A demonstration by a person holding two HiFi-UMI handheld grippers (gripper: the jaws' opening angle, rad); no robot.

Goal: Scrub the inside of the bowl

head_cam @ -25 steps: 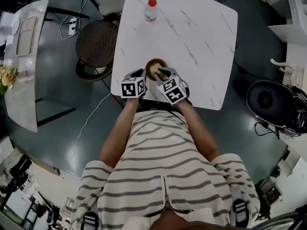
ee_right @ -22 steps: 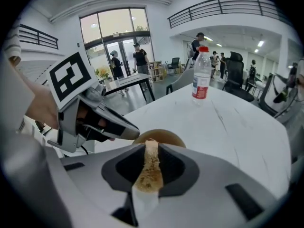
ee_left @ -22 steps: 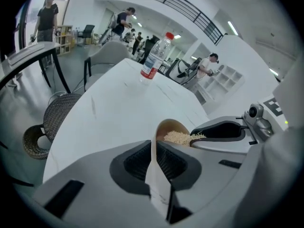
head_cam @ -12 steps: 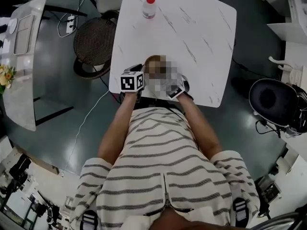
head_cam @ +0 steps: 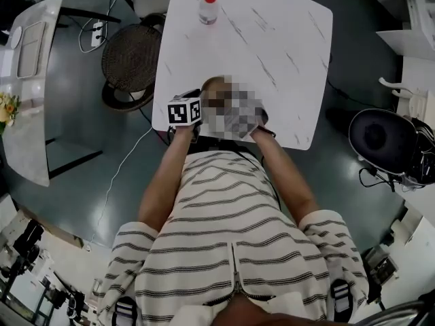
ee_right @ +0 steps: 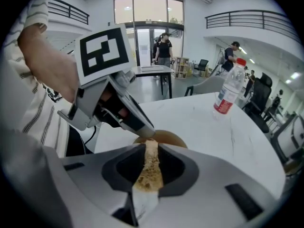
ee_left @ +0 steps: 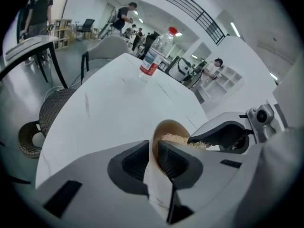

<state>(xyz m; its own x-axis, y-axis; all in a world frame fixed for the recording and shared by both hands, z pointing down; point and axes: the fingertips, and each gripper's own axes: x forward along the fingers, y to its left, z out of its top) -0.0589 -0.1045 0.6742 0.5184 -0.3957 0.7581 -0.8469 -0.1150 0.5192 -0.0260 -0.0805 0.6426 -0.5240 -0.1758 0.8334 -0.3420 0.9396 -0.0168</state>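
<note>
1. The white marbled table [head_cam: 285,53] spreads out ahead of both your tongs, which meet near its closest edge
2. A wicker chair [head_cam: 129,63] stands beside the table, out past your left tongs
3. Your left tongs [ee_left: 154,151] are drawn narrow, pinching the near wall of the bowl
4. Your right tongs [ee_right: 151,148] are clamped on a fibrous scrub pad, tips just beside the left pair
5. The red-capped bottle [ee_right: 229,95] stands upright, well beyond both tongs
6. The brown bowl [ee_left: 172,127] sits at both tongs' tips
7. The scrub pad [ee_right: 150,170] runs between your right jaws, its far end inside the bowl
</note>
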